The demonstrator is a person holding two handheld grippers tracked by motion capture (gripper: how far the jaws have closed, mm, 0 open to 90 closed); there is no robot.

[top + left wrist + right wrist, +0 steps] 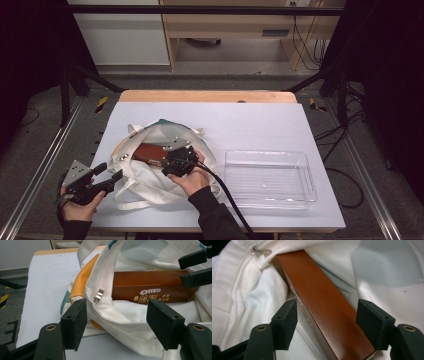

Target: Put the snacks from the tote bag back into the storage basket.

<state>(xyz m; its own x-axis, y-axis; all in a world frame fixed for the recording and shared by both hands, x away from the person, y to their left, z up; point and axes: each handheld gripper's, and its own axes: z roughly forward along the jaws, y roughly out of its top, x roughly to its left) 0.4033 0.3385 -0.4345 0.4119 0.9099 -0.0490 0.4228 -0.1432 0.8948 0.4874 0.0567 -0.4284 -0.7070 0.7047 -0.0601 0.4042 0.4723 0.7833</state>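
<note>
A white cloth tote bag (pixel 150 185) lies open on the table's left half. Inside it rests a brown Oreo box (pixel 147 151) (pixel 150 286) (pixel 324 307). My right gripper (pixel 167 160) (pixel 327 325) reaches into the bag, open, its jaws standing on either side of the box's end without closing on it. My left gripper (pixel 115 175) (pixel 116 325) stands open at the bag's left rim, the white fabric edge with a metal zip pull (pixel 99 295) lying between its jaws. The right gripper's black fingers (pixel 192 277) show at the far end of the box.
A clear plastic tray (pixel 270 177) stands empty to the right of the bag. The table wears a pale sheet (pixel 250 120) with a wooden edge at the back. Metal rails run along both sides of the table.
</note>
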